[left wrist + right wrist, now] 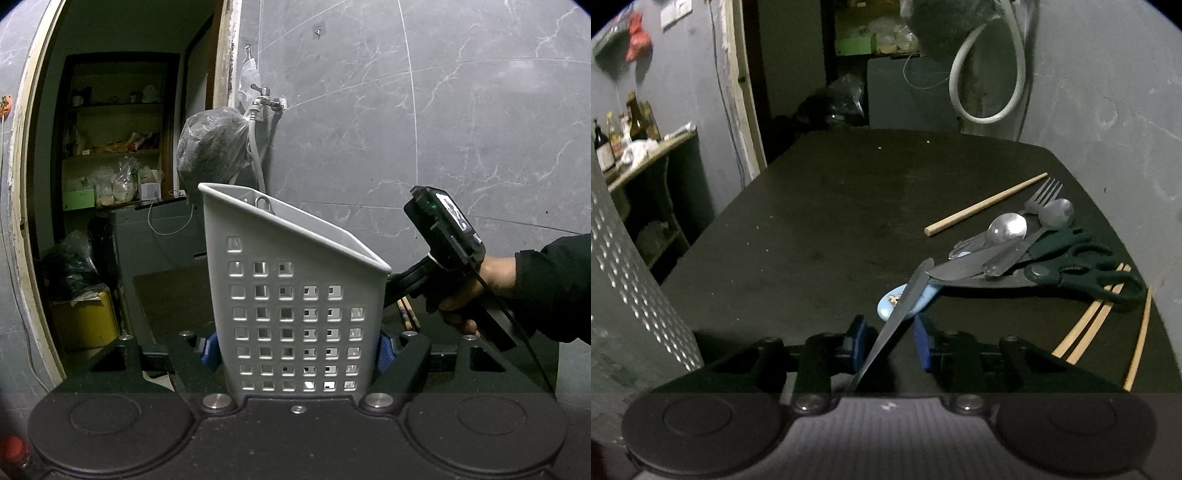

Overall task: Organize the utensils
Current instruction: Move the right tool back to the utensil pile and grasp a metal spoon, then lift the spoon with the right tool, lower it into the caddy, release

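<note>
My left gripper (295, 350) is shut on a grey perforated utensil holder (295, 295) and holds it upright; a metal loop (263, 204) shows at its rim. My right gripper (891, 345) is open over the dark table (812, 221). A long flat metal utensil (901, 306) slants between its fingers without being clamped, resting on a light blue spoon (886, 304). Beyond lies a pile: a knife (964, 266), two spoons (1006, 229), a fork (1043, 195), dark green scissors (1082, 266). The holder's edge (631, 280) shows at the left of the right wrist view.
A single chopstick (984, 205) lies behind the pile and several chopsticks (1097, 325) lie at the table's right edge. A grey tiled wall (443, 110) with a tap and hose (258, 107) stands behind. A doorway to a cluttered store room (110, 147) is at the left.
</note>
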A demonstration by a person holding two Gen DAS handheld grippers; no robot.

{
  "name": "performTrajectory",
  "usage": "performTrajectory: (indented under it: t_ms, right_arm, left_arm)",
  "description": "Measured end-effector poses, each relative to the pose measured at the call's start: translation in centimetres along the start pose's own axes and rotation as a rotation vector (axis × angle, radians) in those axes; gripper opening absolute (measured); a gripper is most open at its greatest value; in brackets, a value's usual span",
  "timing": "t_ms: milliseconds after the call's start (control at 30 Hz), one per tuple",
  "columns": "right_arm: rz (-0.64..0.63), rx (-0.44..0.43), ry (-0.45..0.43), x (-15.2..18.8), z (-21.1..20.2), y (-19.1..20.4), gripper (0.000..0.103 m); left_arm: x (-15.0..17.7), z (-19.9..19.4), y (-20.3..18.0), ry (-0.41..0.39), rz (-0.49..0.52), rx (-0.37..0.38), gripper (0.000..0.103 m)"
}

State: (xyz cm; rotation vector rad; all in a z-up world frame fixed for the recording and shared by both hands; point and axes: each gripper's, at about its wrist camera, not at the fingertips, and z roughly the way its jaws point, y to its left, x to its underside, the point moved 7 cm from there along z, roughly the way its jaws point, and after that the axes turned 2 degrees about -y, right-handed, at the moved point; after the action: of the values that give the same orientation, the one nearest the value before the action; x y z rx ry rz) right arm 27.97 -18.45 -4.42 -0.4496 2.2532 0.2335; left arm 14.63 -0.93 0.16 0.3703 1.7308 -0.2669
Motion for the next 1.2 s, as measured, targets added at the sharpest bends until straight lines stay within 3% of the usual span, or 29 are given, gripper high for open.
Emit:
performTrajectory:
  t_ms: [167, 533, 700, 867, 1200]
  right_arm:
    - [0.019, 0.007, 0.008, -0.2, 0.0, -0.2, 0.007]
    - [0.13, -0.062, -0.05, 0.1, -1.2, -1.6, 0.007]
    - [0.169, -0.107, -0.144, -0.1, -3.1, -2.0, 0.007]
    - [0.163, -0.124, -0.302, -0.4, -5.8, -2.2, 0.007]
    - [0.098, -0.097, -0.514, 0.0, -9.5, -0.8, 0.008]
  left_arm:
    - [0.1, 0.0, 0.0, 0.0, -0.001, 0.0, 0.076]
    - [0.0, 0.0, 0.0, -0.001, -0.001, 0.001, 0.076]
    - [0.1, 0.0, 0.0, -0.001, -0.002, 0.0, 0.076]
    - [0.0, 0.0, 0.0, -0.001, -0.002, 0.0, 0.076]
    - [0.1, 0.0, 0.1, -0.001, -0.001, 0.0, 0.076]
